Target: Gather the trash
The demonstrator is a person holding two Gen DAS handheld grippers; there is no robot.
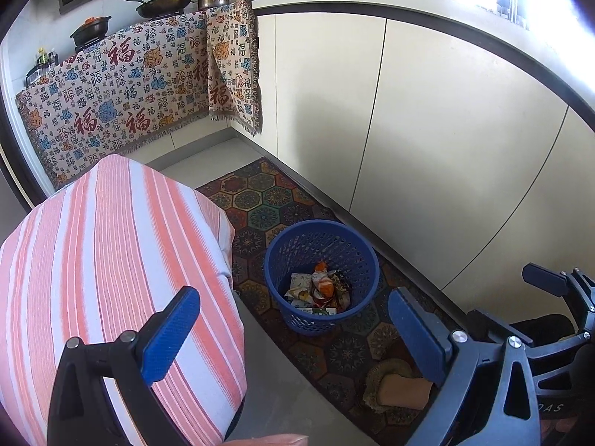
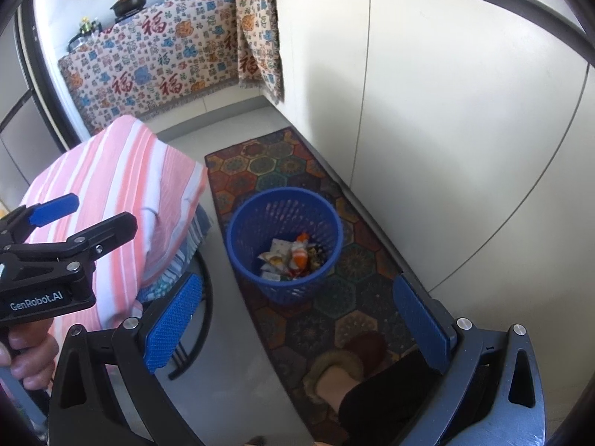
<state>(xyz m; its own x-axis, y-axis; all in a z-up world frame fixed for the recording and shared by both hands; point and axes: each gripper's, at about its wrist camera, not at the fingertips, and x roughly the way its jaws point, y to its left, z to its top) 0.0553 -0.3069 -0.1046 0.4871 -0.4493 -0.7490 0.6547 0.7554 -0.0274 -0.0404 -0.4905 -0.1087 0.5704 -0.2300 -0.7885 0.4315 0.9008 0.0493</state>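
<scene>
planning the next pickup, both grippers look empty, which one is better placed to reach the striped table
Left. The left gripper is open beside the pink-and-white striped cloth-covered table, while the open right gripper sits farther away, near the blue plastic mesh basket.

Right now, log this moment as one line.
left gripper: open, empty | right gripper: open, empty | blue basket: on rug, wrappers inside

Blue perforated basket (image 1: 322, 256), pink-and-white striped cloth (image 1: 111, 260), multicoloured hexagon-patterned rug (image 1: 260, 200), cream cabinets (image 1: 427, 130), blue-padded hand-held gripper (image 2: 297, 329)
</scene>
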